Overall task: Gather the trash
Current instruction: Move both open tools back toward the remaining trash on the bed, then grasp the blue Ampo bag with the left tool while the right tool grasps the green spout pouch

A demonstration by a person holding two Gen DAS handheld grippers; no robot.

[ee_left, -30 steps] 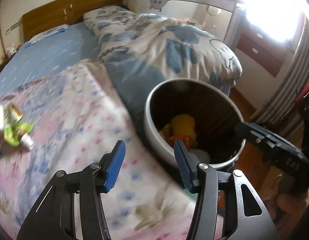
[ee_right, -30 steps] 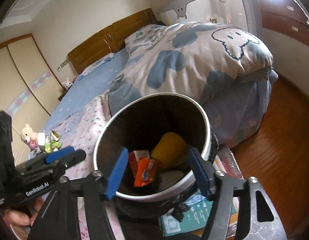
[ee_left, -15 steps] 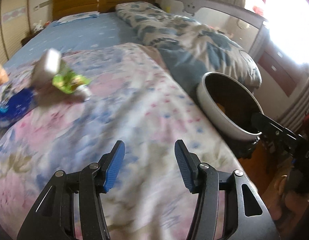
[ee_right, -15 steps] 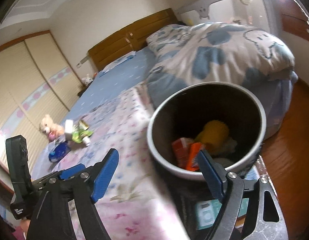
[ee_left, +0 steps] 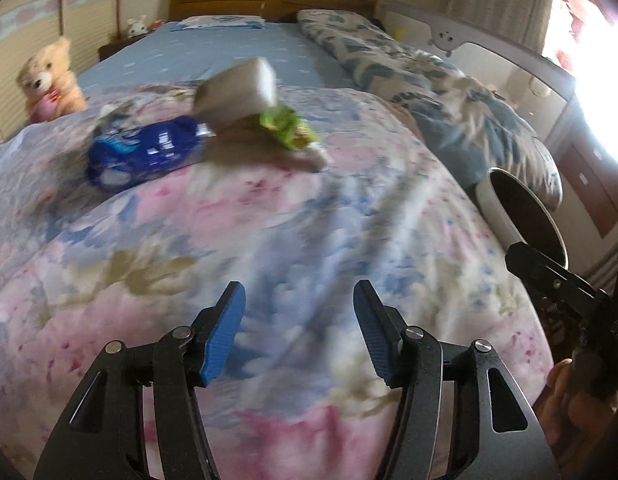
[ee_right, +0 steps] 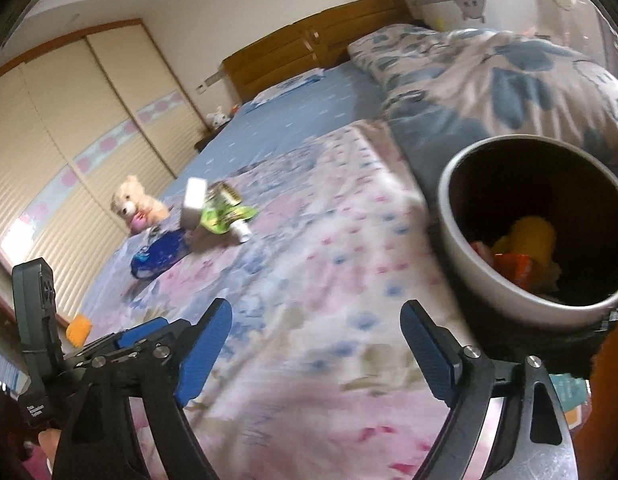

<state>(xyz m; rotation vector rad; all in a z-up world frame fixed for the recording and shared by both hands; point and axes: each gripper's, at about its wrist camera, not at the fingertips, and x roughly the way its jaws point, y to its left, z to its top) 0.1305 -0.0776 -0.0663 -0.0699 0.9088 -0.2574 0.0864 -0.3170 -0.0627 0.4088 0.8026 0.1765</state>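
Left claw [ee_left: 299,328]: jaws opening, blue pads apart, nothing between them; hangs over the floral quilt [ee_left: 309,240].
Right claw [ee_right: 317,344]: jaws opening wider than my left, also empty; the bin sits just off its right pad.
What changed: a second ago both my claws faced straight into the bin; now both look across the bed, and the litter that sat at the far left edge of my left view is near its centre.
Meaning for the task: I judge the drop at the bin is finished and I am heading back for the next pieces.
Trash on the bed: blue wrapper [ee_left: 143,154], pale box-like piece [ee_left: 239,86] propped above a green pouch [ee_left: 287,126] with a white cap; all three bunched close together, well ahead of both claws.
Bin [ee_right: 461,240]: at the bed's edge, right of my claws; holds a yellow lump and orange packets.
Not trash, by my reckoning: teddy bear [ee_left: 49,80] beyond the wrapper, near the far side of the bed.
Hard to make out: motion blur smears the litter, so no print is readable and I cannot tell whether the pale box rests on the pouch or only beside it.
Cut off: bin bottom is dark; a small orange thing [ee_right: 79,330] off the bed's far side in the right view is unclear.
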